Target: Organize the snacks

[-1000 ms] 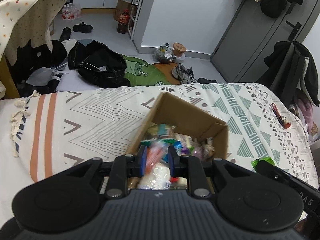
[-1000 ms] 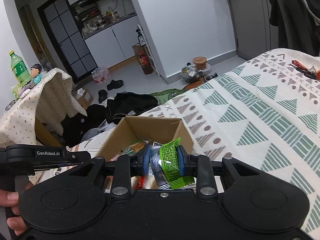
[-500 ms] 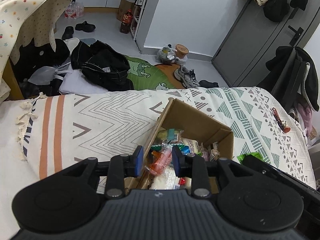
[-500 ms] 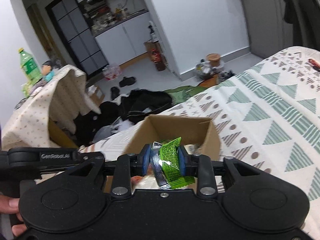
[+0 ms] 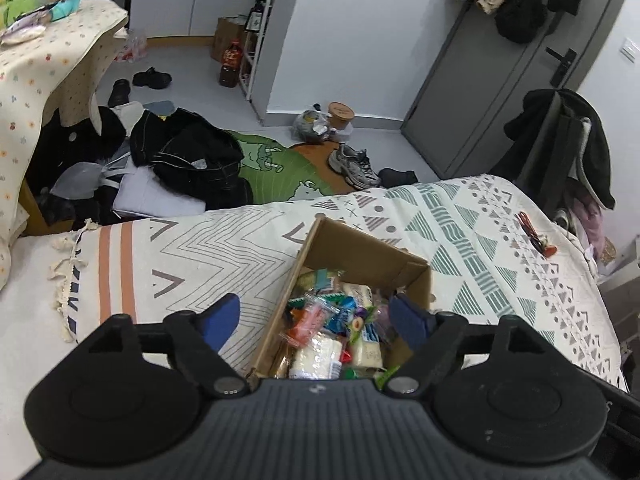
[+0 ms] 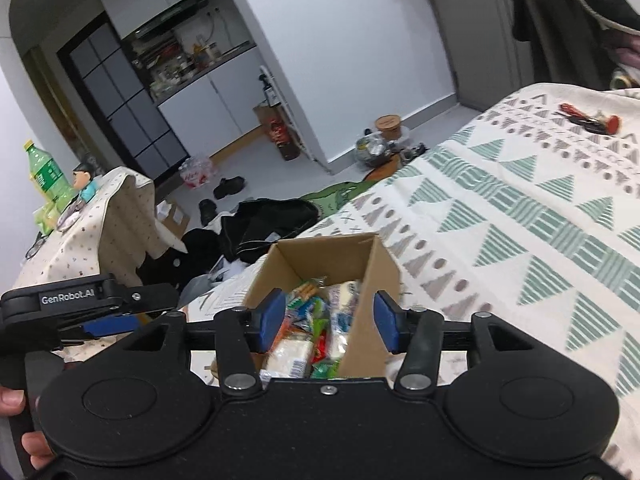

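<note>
1. left gripper [image 5: 316, 316]: jaws opening wide, nothing gripped, angled downward.
2. right gripper [image 6: 329, 322]: jaws opening, nothing gripped.
3. hand [image 6: 16, 424] at the frame edge, probably holding the left gripper's handle.

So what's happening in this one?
A person holds two handheld grippers over a cardboard box full of wrapped snacks on a patterned bedspread. The left gripper and right gripper are both opening, with nothing pinched between their blue pads; the snacks lie in the box below.
</note>
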A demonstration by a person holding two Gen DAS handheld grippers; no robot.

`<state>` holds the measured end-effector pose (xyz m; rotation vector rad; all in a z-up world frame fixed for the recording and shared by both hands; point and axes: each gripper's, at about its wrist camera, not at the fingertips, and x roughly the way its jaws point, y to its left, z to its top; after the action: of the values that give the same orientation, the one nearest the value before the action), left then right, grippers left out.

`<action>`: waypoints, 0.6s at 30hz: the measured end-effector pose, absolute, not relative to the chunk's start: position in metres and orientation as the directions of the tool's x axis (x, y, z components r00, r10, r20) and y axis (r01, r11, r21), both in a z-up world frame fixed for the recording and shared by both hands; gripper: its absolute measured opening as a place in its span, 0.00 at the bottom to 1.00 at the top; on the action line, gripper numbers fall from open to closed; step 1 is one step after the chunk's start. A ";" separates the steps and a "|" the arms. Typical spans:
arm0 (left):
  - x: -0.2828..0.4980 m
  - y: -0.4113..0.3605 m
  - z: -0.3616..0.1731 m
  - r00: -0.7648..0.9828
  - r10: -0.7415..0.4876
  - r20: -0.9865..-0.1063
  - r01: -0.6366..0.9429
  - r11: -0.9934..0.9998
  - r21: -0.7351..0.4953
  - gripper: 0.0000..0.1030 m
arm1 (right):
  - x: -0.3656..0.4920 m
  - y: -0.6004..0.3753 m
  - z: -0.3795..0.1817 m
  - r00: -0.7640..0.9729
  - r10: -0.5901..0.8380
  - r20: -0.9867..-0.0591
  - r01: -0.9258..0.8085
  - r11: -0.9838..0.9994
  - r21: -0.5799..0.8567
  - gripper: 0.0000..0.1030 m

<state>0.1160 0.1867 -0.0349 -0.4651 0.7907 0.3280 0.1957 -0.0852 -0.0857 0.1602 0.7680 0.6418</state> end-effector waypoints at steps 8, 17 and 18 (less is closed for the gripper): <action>0.096 0.163 -0.016 0.680 0.079 -0.729 -0.386 0.883 -0.266 0.88 | 0.171 -0.122 -0.067 0.589 0.559 -0.584 -0.434 0.828 0.355 0.67; 0.065 0.142 0.001 0.693 0.067 -0.718 -0.354 0.899 -0.258 0.91 | 0.139 -0.150 -0.048 0.632 0.545 -0.551 -0.422 0.838 0.345 0.90; 0.062 0.140 0.002 0.693 0.067 -0.718 -0.353 0.900 -0.257 0.91 | 0.136 -0.153 -0.046 0.637 0.545 -0.545 -0.421 0.838 0.346 0.91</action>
<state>0.0621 0.1405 0.0018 -0.3957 0.7738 0.2419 0.1357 -0.1534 -0.0461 0.1939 0.6845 0.5557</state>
